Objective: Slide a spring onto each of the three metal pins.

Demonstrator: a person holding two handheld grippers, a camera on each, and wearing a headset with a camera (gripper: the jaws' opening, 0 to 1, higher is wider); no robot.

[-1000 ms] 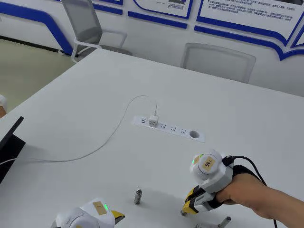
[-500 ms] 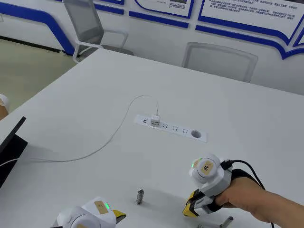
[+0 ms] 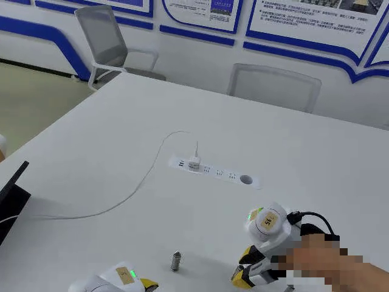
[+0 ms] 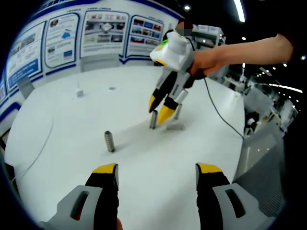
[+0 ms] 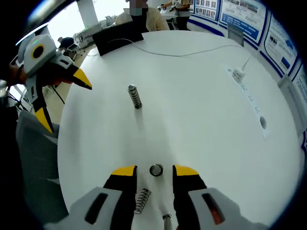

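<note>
My right gripper (image 5: 154, 170) hangs over the white desk (image 5: 201, 124), close to the near edge, and points down. Its fingers are a little way apart. A bare pin (image 5: 156, 169) stands between the tips. I see a thin gap on each side of it, so these fingers hold nothing. A loose spring (image 5: 141, 200) lies flat on the desk just beside that pin, under the gripper. A last pin (image 5: 166, 218) is close by too, but I cannot tell if it stands or leans.

My left gripper (image 4: 157, 168) is by the near edge as well, well apart from the right one. Its fingers are wide open and hold nothing. Between the two grippers stands a pin with a spring on it (image 4: 110, 142). A white power strip (image 3: 213, 172) sits in the middle of the desk.
</note>
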